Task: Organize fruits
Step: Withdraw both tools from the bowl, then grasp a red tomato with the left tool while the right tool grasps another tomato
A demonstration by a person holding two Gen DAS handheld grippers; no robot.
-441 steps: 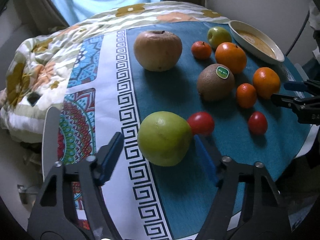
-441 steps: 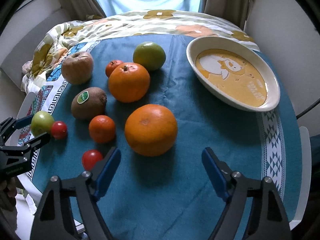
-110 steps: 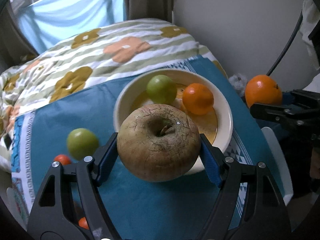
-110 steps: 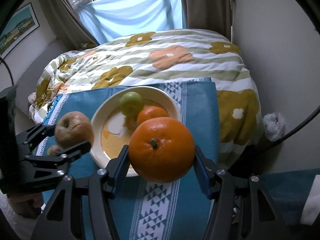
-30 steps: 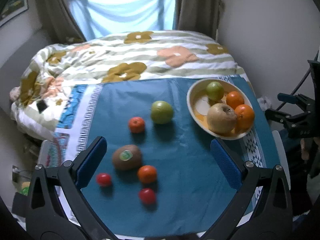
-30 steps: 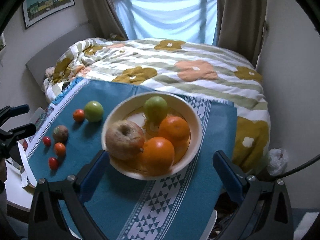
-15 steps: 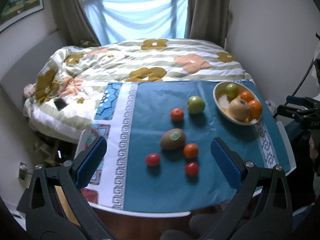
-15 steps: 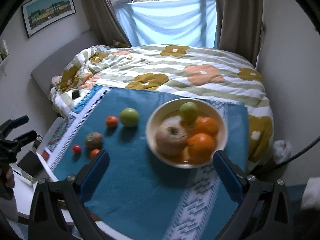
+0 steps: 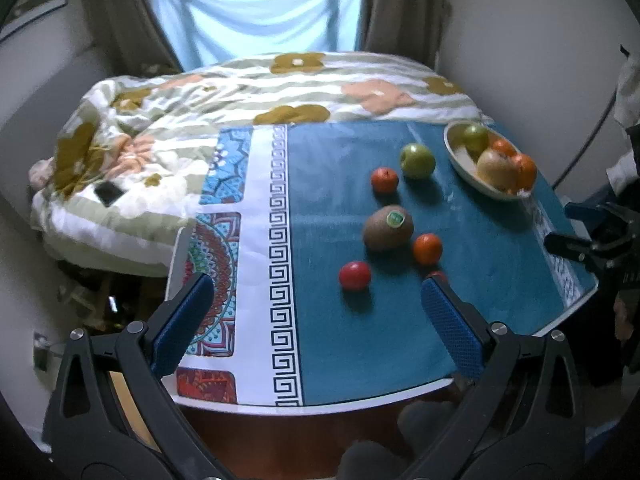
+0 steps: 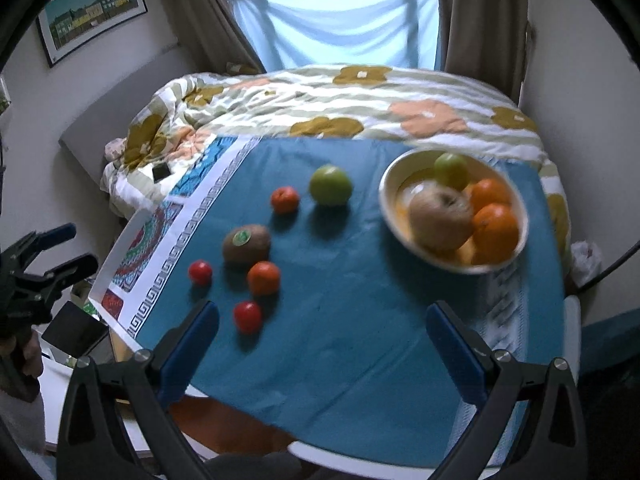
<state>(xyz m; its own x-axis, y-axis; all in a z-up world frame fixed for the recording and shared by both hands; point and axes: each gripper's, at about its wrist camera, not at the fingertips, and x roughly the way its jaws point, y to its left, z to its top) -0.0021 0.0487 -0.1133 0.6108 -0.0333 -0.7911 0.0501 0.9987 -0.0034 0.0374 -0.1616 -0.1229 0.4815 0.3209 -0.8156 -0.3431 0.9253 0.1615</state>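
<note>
A cream bowl [image 10: 390,216] at the table's right holds a brown apple [image 10: 440,216], a green fruit [image 10: 451,170] and two oranges [image 10: 494,232]; it also shows in the left wrist view [image 9: 460,158]. On the teal cloth lie a green apple [image 10: 330,185], a kiwi [image 10: 246,243], two small oranges [image 10: 263,277] and two tomatoes [image 10: 247,316]. My left gripper [image 9: 314,312] is open and empty, above the table's near edge. My right gripper [image 10: 322,338] is open and empty, back from the fruit.
The round table carries a teal cloth [image 9: 480,248] with a patterned white border [image 9: 280,240]. A bed with a flowered quilt [image 10: 320,96] stands behind it. Walls close in on the right, and curtains [image 10: 344,20] hang at the back.
Both grippers have come closer to the table and lower since half a second ago. One second ago they were pulling back from the bowl, open and empty.
</note>
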